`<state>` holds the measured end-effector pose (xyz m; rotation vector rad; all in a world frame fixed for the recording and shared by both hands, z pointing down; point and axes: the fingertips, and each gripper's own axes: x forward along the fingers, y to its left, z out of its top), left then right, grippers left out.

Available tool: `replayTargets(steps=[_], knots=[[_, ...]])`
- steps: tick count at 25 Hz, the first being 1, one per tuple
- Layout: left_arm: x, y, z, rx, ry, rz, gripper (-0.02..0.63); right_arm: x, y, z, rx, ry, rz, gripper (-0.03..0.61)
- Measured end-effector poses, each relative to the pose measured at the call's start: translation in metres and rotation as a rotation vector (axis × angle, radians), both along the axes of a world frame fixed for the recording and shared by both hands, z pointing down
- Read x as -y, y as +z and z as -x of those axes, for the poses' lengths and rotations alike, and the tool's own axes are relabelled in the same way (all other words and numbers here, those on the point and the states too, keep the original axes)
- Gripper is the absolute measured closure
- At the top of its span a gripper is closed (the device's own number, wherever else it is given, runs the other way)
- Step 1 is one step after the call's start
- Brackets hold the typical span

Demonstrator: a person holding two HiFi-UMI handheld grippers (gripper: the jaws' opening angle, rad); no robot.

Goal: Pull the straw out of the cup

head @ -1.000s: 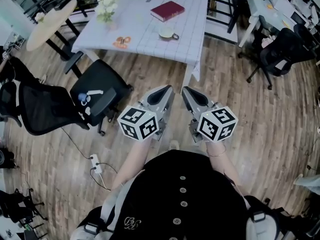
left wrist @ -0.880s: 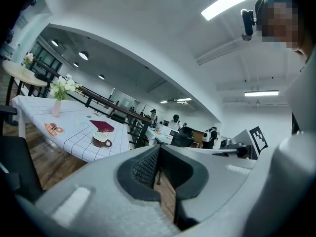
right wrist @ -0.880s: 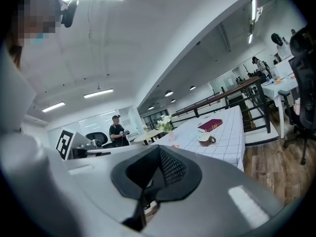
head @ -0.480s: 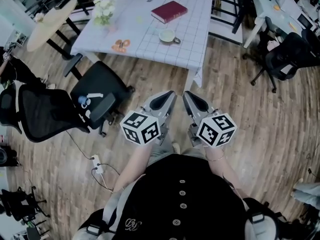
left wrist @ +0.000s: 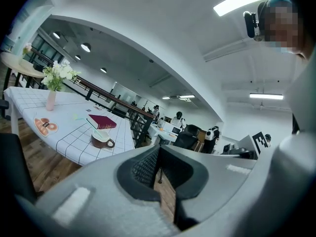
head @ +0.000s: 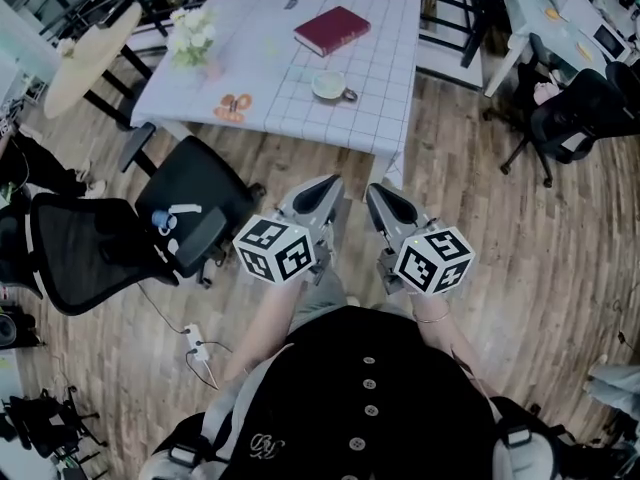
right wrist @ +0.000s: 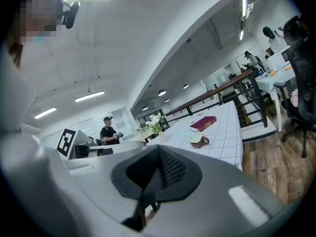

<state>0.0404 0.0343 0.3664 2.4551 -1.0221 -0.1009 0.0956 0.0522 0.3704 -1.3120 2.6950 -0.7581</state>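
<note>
Cup (head: pixel 331 87) sits on the white grid-cloth table (head: pixel 395 38), near its right near edge, just near of the dark red book (head: pixel 331 29). It is far from both grippers, and nothing touches it. In the left gripper view it is a squat brown mug with a pale inside and its handle to the right. A thin pale straw (left wrist: pixel 98 132) seems to lean out to the left, but it is too small to be sure.

Left gripper (head: pixel 328 182) has its jaws closed together and holds nothing. Right gripper (head: pixel 374 190) is the same, with pads meeting and empty. Both are side by side over the wood floor (head: pixel 480 198), tips toward the table.

A vase of white flowers (head: pixel 192 36) is at the table's left end, and a black office chair (head: pixel 195 208) stands left of the grippers.
</note>
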Motion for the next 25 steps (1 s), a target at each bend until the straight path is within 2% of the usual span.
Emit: replayTargets(steps=[7, 20, 25], knots=[[0.067, -0.008, 0.003, -0.047, 0.041, -0.014, 0.621, 0.059, -0.001, 0.012, -0.052, 0.009, -0.008, 0.578], [0.185, -0.009, 0.039, -0.042, 0.065, 0.01, 0.621, 0.185, -0.003, 0.041, -0.039, 0.057, 0.005, 0.578], [0.225, -0.002, 0.044, -0.031, 0.103, 0.022, 0.621, 0.227, 0.003, 0.05, -0.034, 0.085, 0.014, 0.578]])
